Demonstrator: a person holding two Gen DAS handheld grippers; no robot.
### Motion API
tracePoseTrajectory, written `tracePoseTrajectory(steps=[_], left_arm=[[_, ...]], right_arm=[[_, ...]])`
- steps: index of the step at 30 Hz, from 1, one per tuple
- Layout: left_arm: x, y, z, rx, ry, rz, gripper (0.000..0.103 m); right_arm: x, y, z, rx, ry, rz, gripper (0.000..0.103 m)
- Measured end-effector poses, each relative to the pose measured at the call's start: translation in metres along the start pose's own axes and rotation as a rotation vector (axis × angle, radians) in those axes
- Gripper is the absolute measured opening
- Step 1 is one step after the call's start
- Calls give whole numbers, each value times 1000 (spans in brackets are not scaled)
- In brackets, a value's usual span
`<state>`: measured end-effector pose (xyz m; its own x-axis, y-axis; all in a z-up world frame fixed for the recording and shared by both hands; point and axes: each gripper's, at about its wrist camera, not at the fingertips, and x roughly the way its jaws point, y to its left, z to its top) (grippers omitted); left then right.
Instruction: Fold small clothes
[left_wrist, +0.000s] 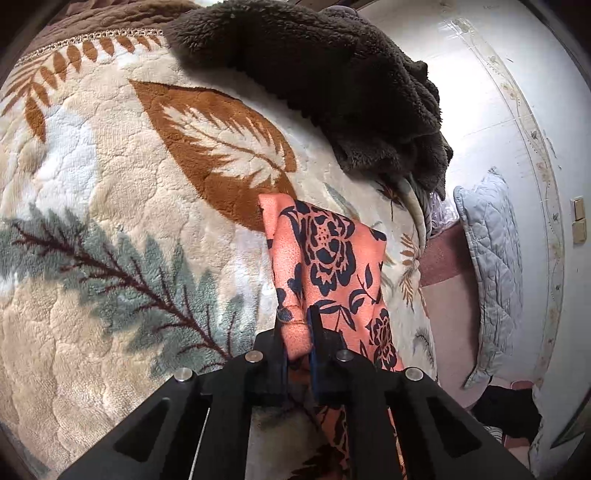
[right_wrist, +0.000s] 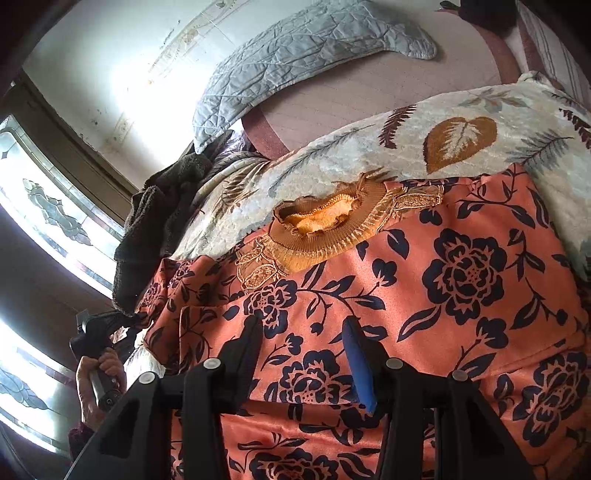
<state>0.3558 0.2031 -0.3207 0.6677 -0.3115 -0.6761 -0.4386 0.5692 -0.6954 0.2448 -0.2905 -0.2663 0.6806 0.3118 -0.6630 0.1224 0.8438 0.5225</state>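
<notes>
An orange garment with dark blue flowers (right_wrist: 424, 280) lies spread on a leaf-patterned plush blanket (right_wrist: 369, 155); its brown ribbed collar (right_wrist: 321, 229) faces away from me. My right gripper (right_wrist: 301, 328) is open just above the garment's body, holding nothing. My left gripper (left_wrist: 295, 314) is shut on a bunched sleeve or edge of the same garment (left_wrist: 332, 254), lifted a little off the blanket (left_wrist: 110, 177). The left gripper and the hand holding it also show at the left in the right wrist view (right_wrist: 96, 343).
A dark brown fleece garment (left_wrist: 332, 85) is heaped at the blanket's far edge. A grey quilted pillow (right_wrist: 295, 55) leans on the white wall (left_wrist: 480, 92). Pink bedding (right_wrist: 369, 88) lies beyond the blanket. A window (right_wrist: 37, 206) is at the left.
</notes>
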Motion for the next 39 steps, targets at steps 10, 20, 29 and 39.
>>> tracePoseTrajectory(steps=[10, 20, 29, 39], left_arm=[[-41, -103, -72, 258, 89, -292, 8], [-16, -175, -210, 393, 371, -488, 8], [-7, -179, -268, 501, 466, -455, 8], [-8, -174, -288, 784, 603, -266, 15]], right_arm=[[-1, 2, -3, 84, 24, 188, 52], [47, -47, -35, 699, 199, 745, 77], [59, -89, -32, 1006, 118, 835, 76], [22, -95, 8, 688, -3, 459, 8]])
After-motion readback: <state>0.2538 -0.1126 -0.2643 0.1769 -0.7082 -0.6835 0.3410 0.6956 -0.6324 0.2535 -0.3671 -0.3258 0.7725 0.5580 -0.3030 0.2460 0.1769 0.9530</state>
